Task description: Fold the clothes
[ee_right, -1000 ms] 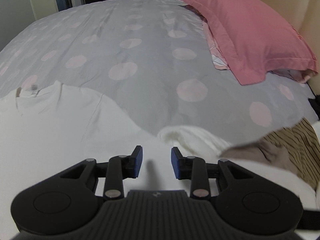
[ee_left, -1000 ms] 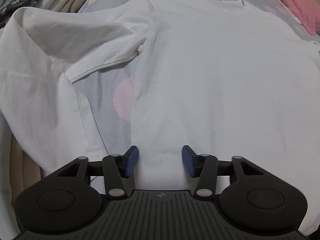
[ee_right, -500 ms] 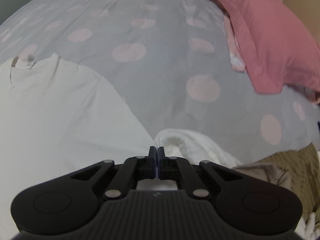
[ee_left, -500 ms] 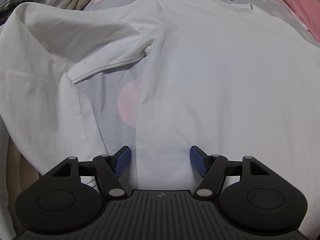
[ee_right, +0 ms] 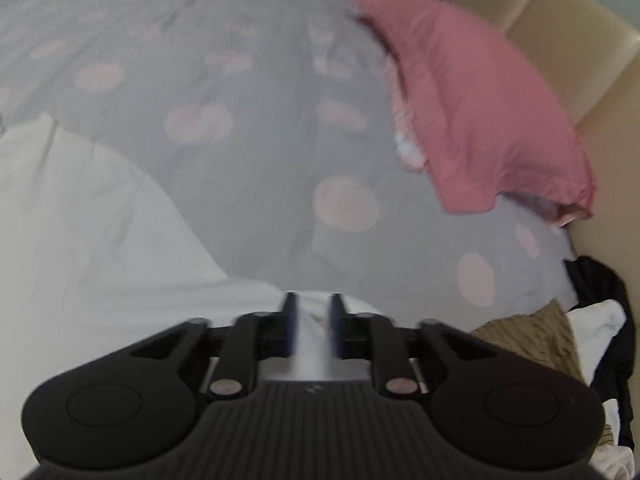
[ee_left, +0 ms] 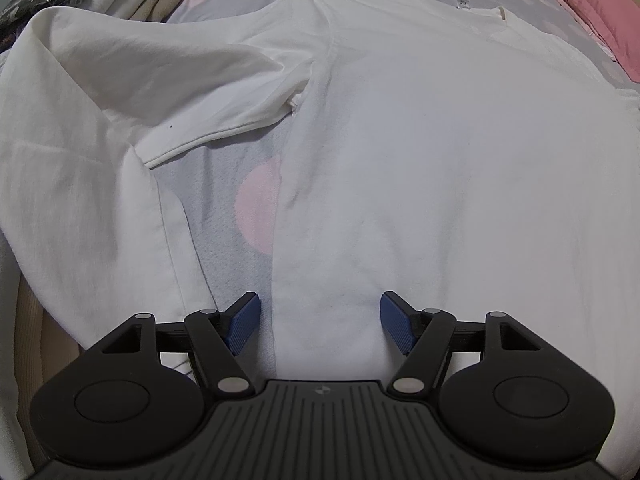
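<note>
Left wrist view: a white long-sleeved shirt [ee_left: 420, 152] lies spread flat on the polka-dot bed [ee_left: 248, 200], collar away from the camera, its one visible sleeve [ee_left: 120, 92] bent back beside the body. The left claw [ee_left: 320, 320] is wide, wider than a second ago, its pads straddling the side edge of the shirt near the hem with nothing between them gripped.

Right wrist view, blurred by motion: the right claw [ee_right: 313, 328] stands at a narrow gap. Half a second ago its pads were pressed together at the bunched cloth of the other sleeve [ee_right: 316, 312]; now they have parted, with white fabric showing in the gap. Whether they hold it or have let go, I cannot tell. My reading is that the right side was pinched and is being re-gripped or released while the left readies to take the hem edge.

Count: one white shirt, two claws, one pink pillow [ee_right: 480, 100], a heap of other clothes [ee_right: 560, 340] at the bed's edge.
</note>
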`<state>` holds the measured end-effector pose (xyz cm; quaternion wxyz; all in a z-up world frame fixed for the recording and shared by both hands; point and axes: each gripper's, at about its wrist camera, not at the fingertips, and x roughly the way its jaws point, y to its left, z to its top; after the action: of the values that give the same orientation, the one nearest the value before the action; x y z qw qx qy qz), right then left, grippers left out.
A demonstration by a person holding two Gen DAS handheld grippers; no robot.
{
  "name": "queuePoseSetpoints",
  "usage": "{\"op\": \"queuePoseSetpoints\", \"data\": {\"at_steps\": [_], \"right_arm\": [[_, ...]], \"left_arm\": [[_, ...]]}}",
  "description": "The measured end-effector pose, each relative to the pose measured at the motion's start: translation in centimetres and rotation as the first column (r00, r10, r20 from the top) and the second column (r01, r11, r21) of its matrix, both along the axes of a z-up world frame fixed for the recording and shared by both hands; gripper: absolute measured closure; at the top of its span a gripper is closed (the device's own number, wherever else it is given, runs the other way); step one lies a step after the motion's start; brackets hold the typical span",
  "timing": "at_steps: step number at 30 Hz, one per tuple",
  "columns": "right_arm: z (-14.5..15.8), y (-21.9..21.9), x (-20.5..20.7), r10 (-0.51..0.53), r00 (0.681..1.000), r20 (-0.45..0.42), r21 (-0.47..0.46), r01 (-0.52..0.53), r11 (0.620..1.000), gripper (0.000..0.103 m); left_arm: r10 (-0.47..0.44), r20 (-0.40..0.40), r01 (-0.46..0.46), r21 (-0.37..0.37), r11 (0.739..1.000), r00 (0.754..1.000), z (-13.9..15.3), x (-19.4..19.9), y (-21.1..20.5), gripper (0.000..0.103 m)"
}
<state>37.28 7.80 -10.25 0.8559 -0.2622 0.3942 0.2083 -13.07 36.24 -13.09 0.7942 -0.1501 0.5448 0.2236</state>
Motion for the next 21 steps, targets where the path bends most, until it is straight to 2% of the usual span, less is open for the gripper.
{"op": "queuePoseSetpoints", "data": {"at_steps": [6, 9, 13, 18, 21], "right_arm": [[3.0, -0.6, -7.3, 0.074, 0.996, -0.056, 0.183, -0.063, 0.981, 0.072], [4.5, -1.0, -10.9, 0.114, 0.99, -0.079, 0.273, -0.089, 0.958, 0.071], [5.6, -0.1, -18.4, 0.192, 0.972, -0.135, 0.374, -0.13, 0.918, 0.067], [5.8, 0.3, -26.6, 0.289, 0.945, -0.155, 0.399, -0.208, 0.893, 0.064], [5.0, -0.5, -30.1, 0.31, 0.936, -0.166, 0.391, -0.227, 0.892, 0.063]], "left_arm": [[-0.015, 0.035, 0.015, 0.009, 1.0, 0.999, 1.5, -0.7, -0.4, 0.04], [-0.013, 0.05, 0.012, 0.018, 1.0, 0.999, 2.3, -1.5, -0.6, 0.04], [-0.008, 0.055, 0.008, 0.006, 1.0, 0.998, 2.9, -3.7, -1.3, 0.04], [-0.016, 0.064, 0.017, -0.004, 1.0, 0.998, 3.8, -7.1, -2.2, 0.043], [-0.014, 0.069, 0.015, -0.017, 1.0, 0.998, 4.2, -9.2, -2.7, 0.045]]}}
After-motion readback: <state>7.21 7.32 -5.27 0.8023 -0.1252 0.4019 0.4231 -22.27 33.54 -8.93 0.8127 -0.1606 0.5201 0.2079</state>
